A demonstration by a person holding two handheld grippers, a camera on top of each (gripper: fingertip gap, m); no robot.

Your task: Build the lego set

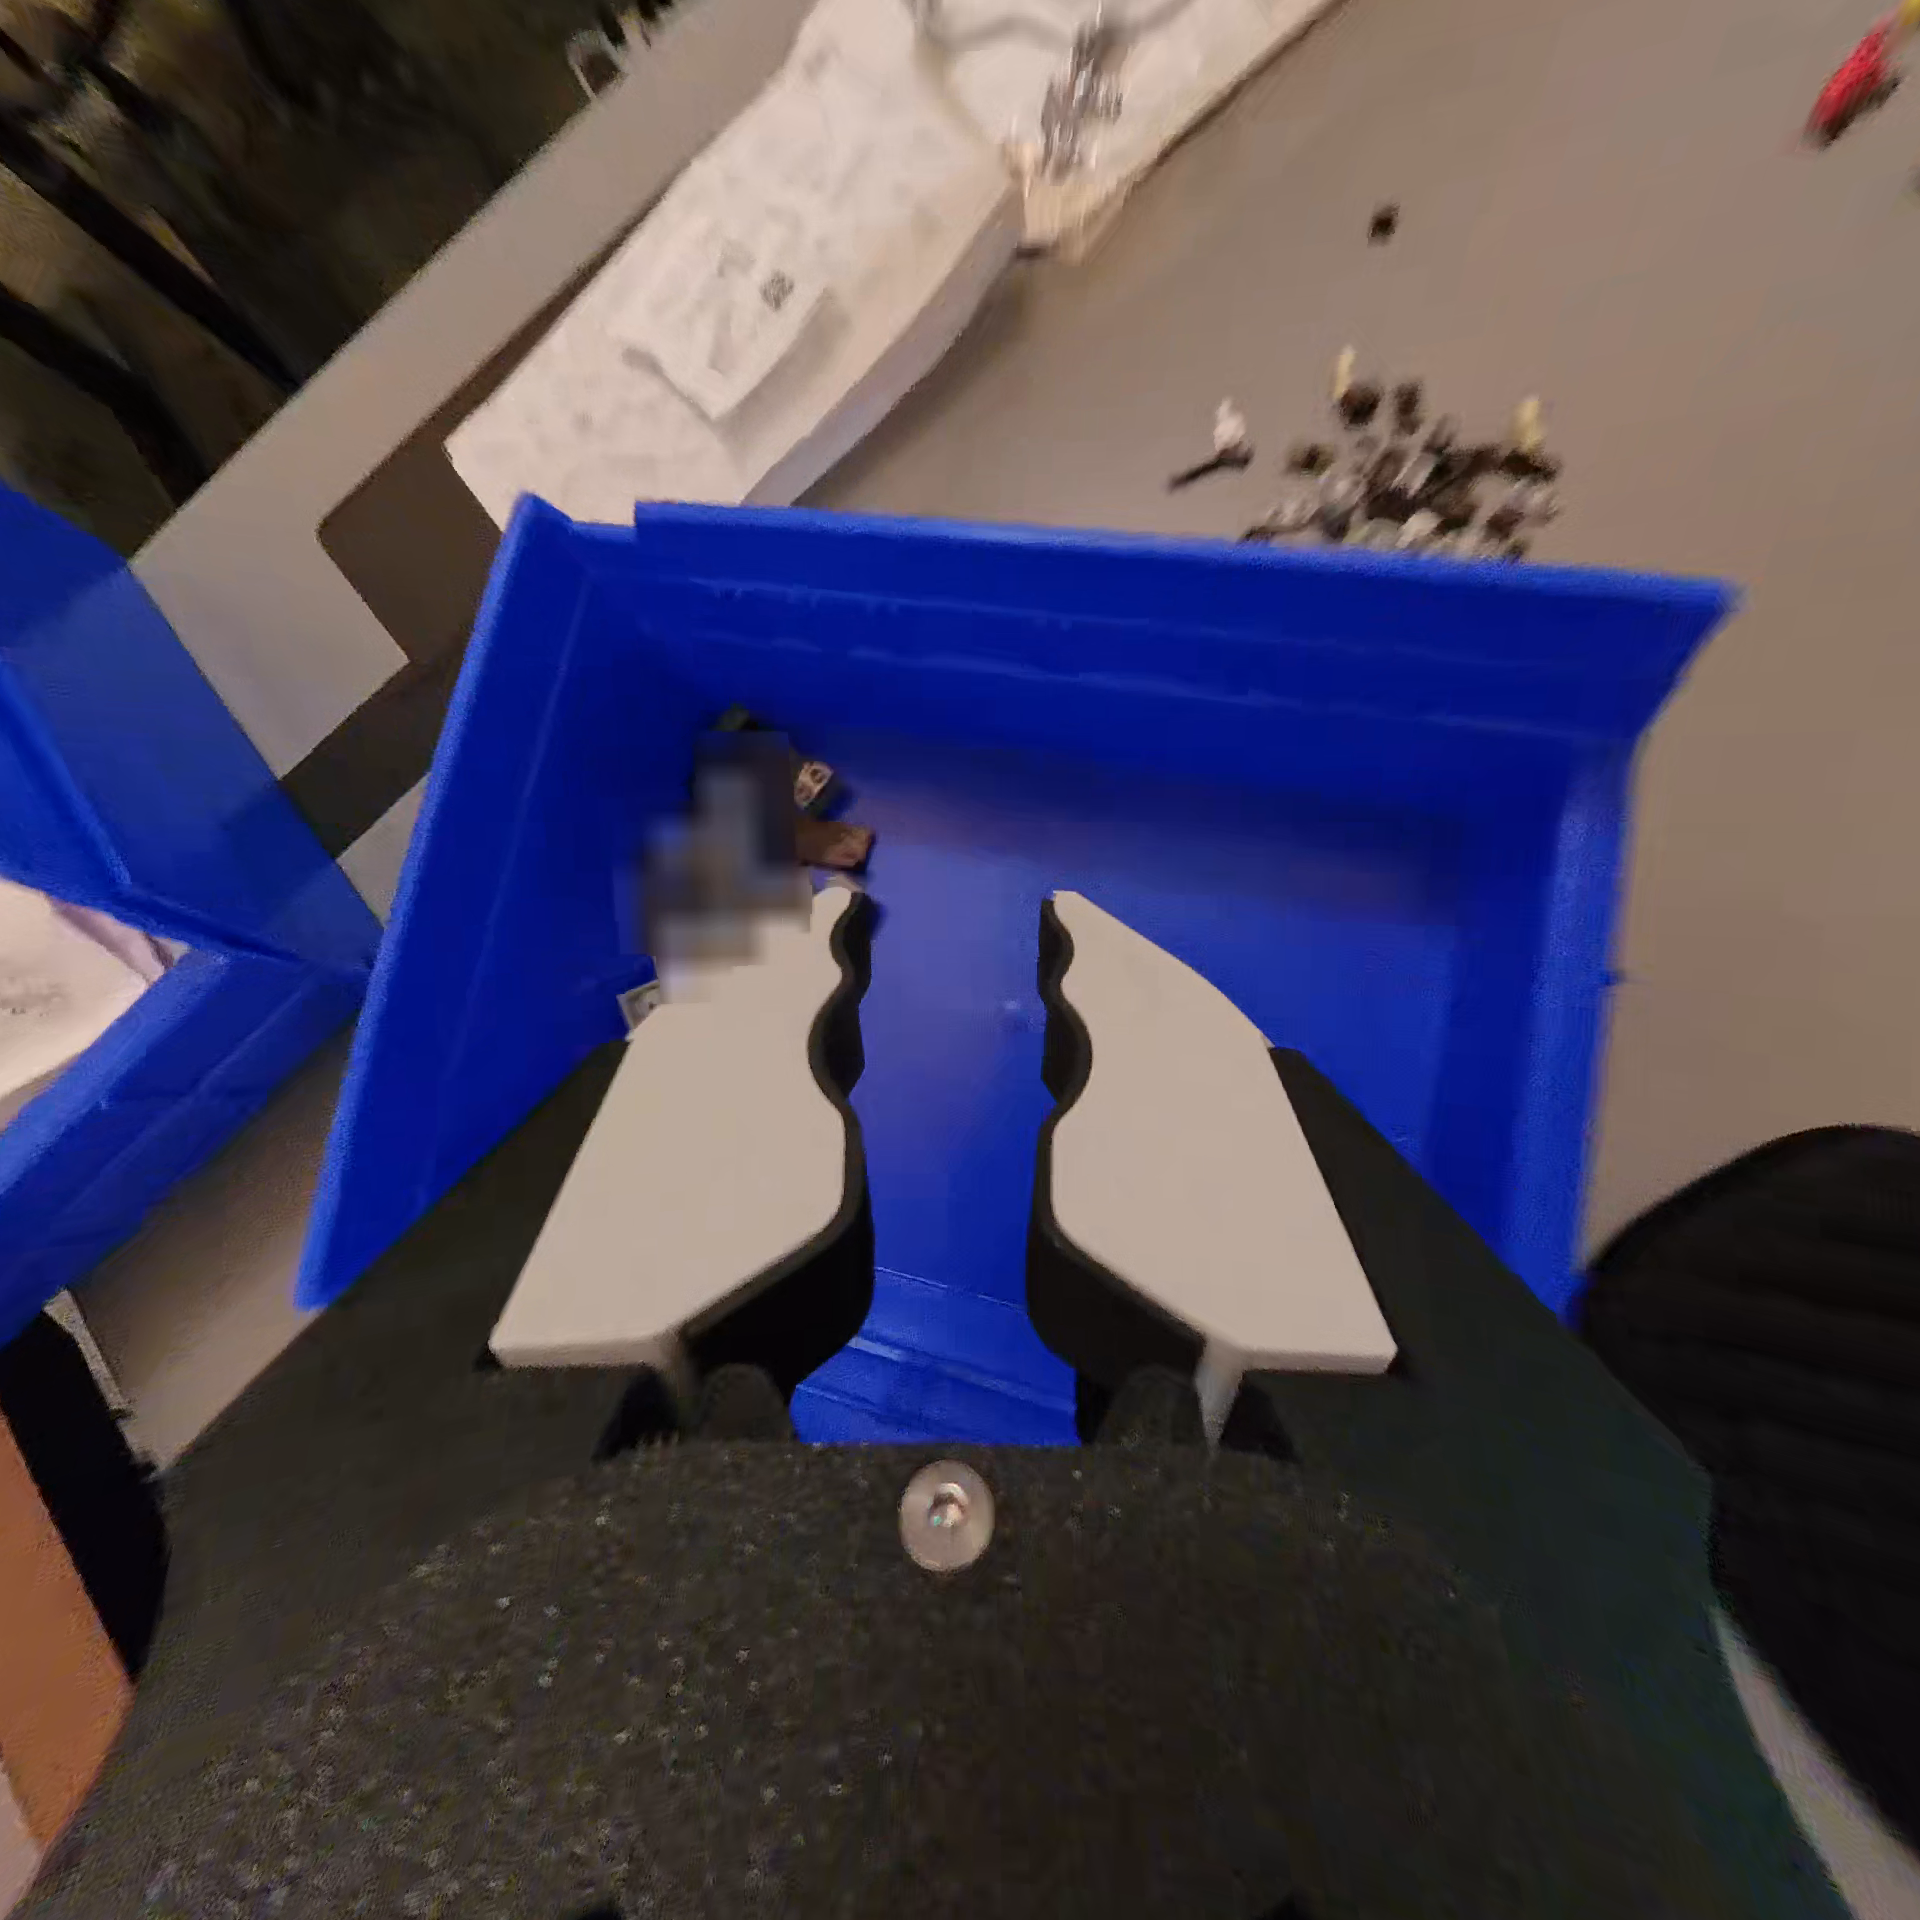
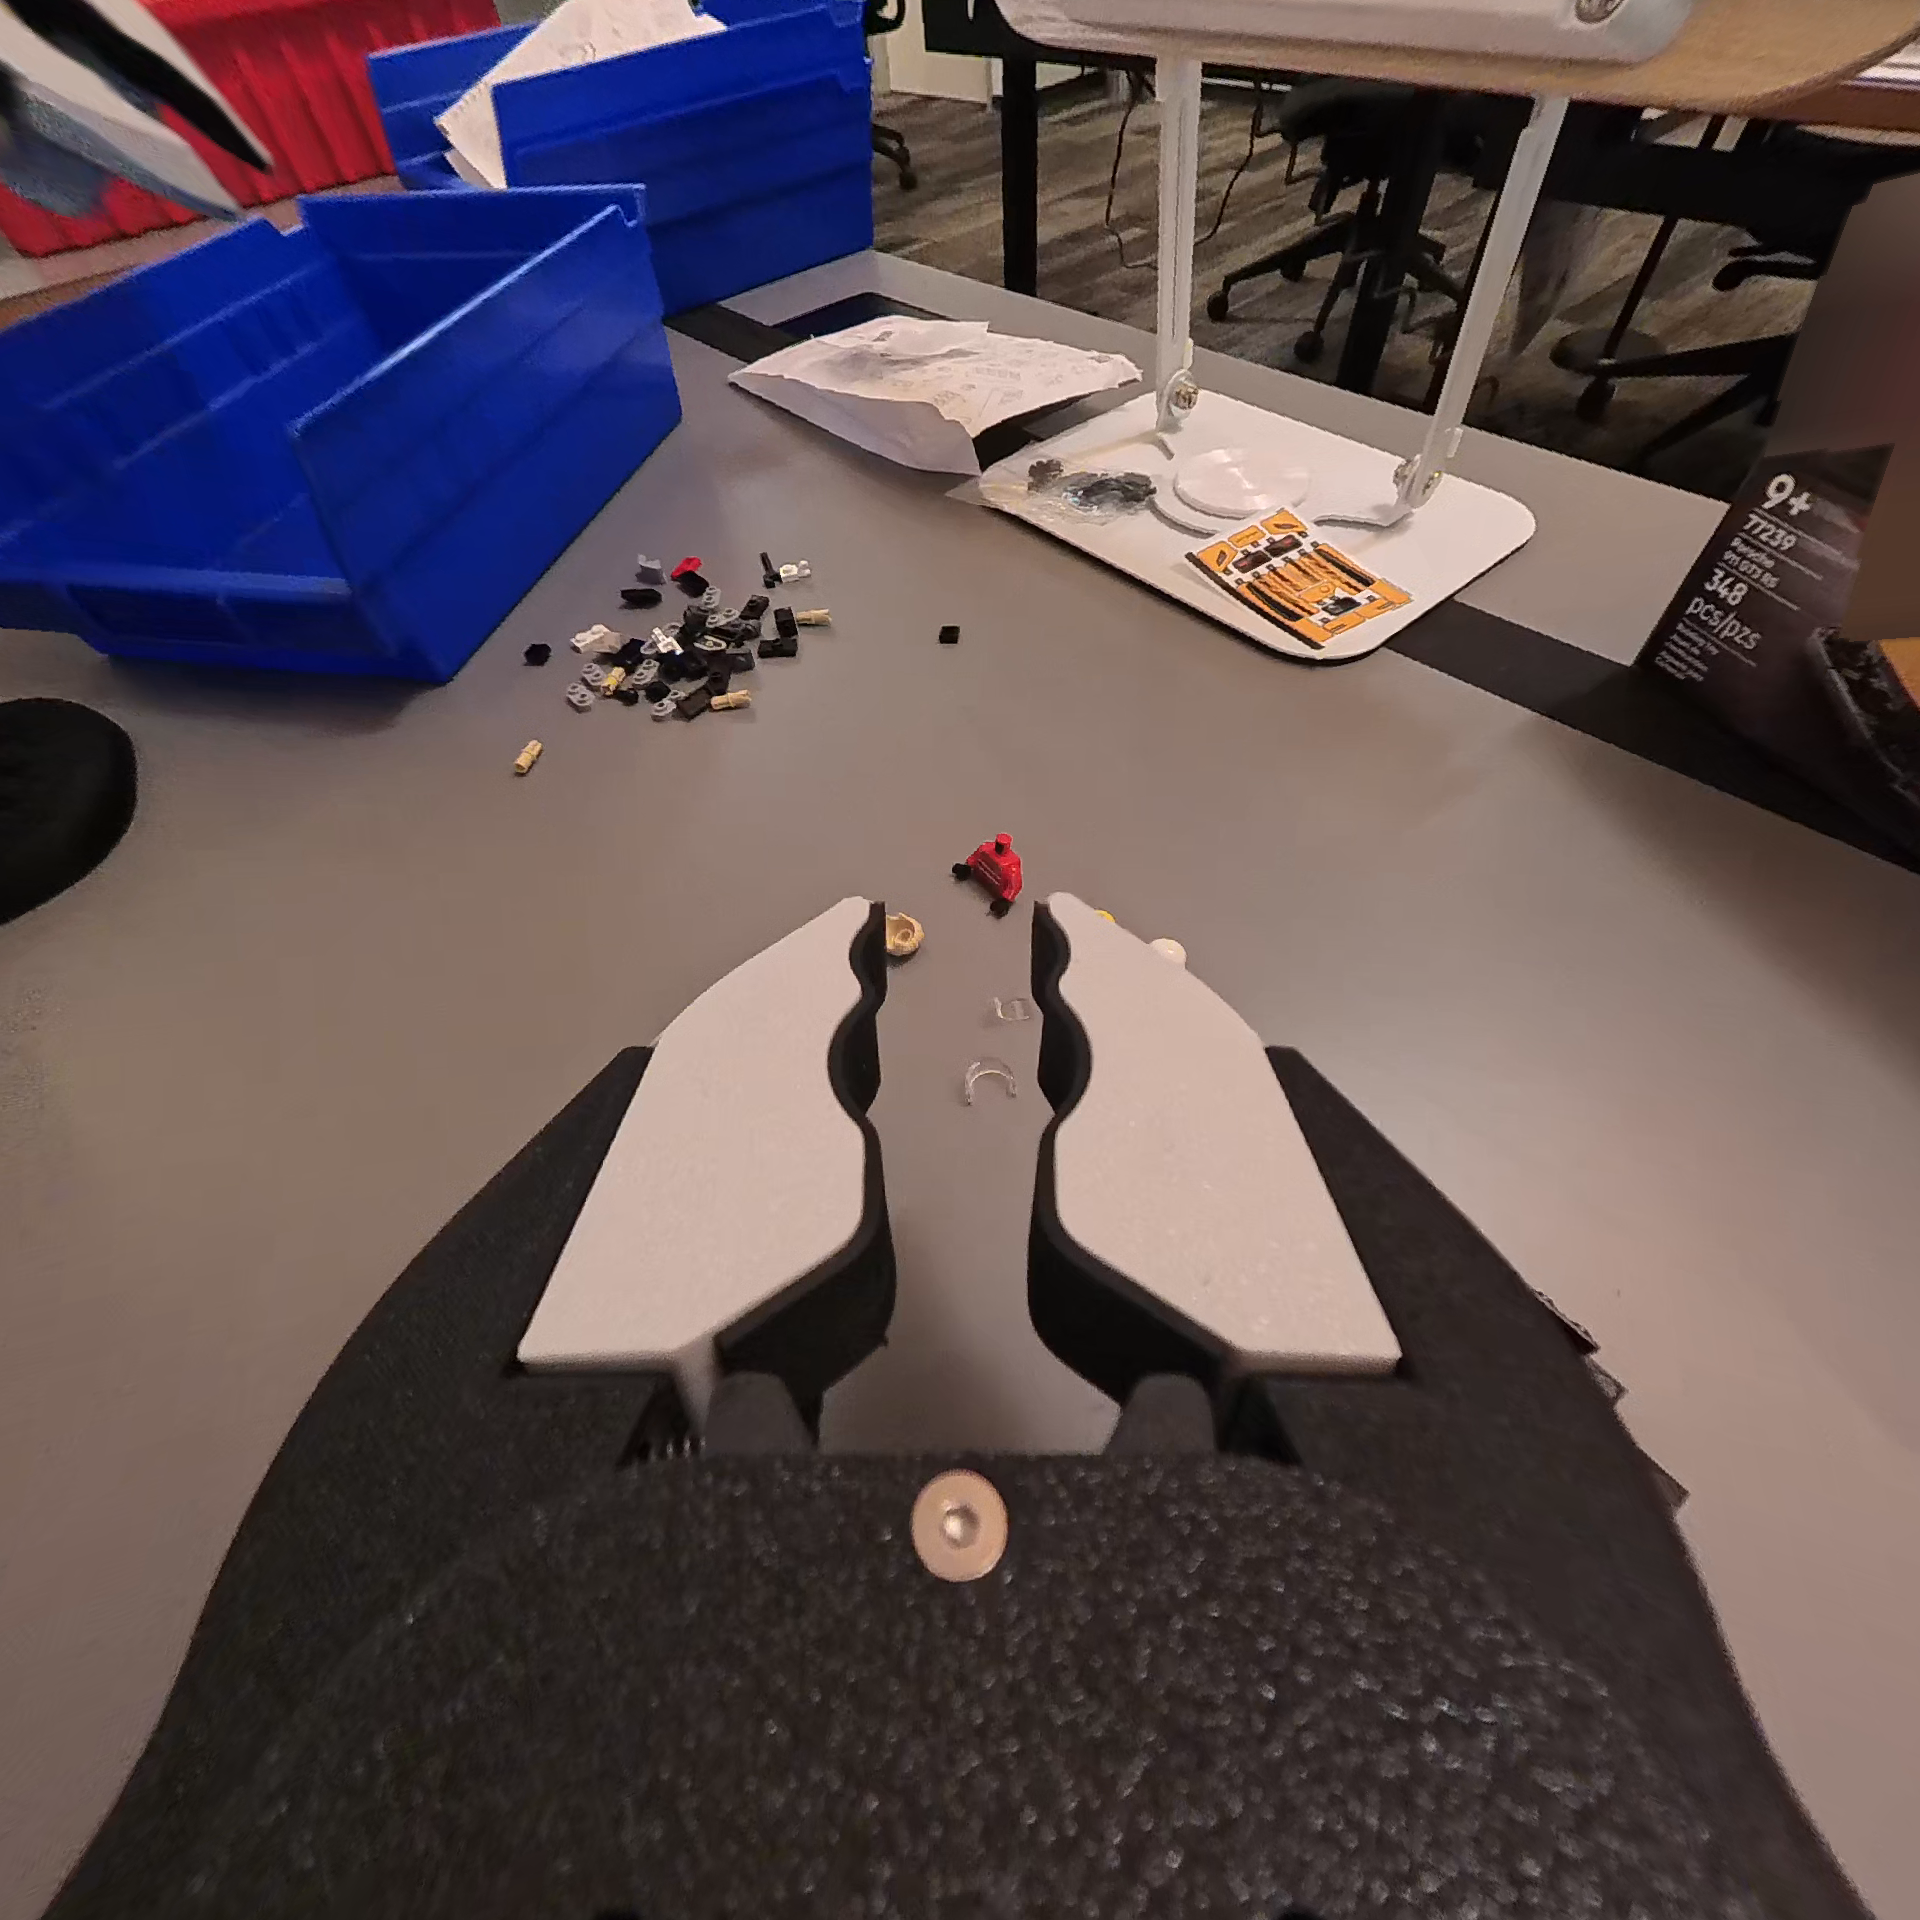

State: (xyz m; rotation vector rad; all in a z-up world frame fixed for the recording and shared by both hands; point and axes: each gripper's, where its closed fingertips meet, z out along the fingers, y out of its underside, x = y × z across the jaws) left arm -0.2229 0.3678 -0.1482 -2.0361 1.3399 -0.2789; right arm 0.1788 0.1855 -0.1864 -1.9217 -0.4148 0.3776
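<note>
- Left wrist view: my left tool (image 1: 951,902) hangs over a blue bin (image 1: 1143,665), fingers apart and holding nothing. A few small dark pieces (image 1: 831,821) lie in the bin's far left corner, partly hidden by a mosaic patch. The picture is smeared, so I cannot tell them apart. Beyond the bin, on the grey worktop (image 1: 1558,260), sits a loose heap of small parts (image 1: 1423,478).
- I judge this the gathering step: I am fetching parts, and nothing is joined yet.
- Right wrist view: my right tool (image 2: 958,914) lies low over the worktop (image 2: 312,1039), fingers apart and empty. Just ahead of its tips lies a red minifigure torso (image 2: 992,864); a tan piece (image 2: 902,933) is beside the left finger, and two clear pieces (image 2: 992,1081) lie between the fingers.
- Farther off are the heap of small parts (image 2: 686,644), the sticker sheet (image 2: 1299,577) on a white lamp base (image 2: 1455,520), and an opened paper bag (image 2: 935,384).
- Next, I think, the left tool must dip into that corner and close on one piece; the right needs a short advance to reach the torso.
</note>
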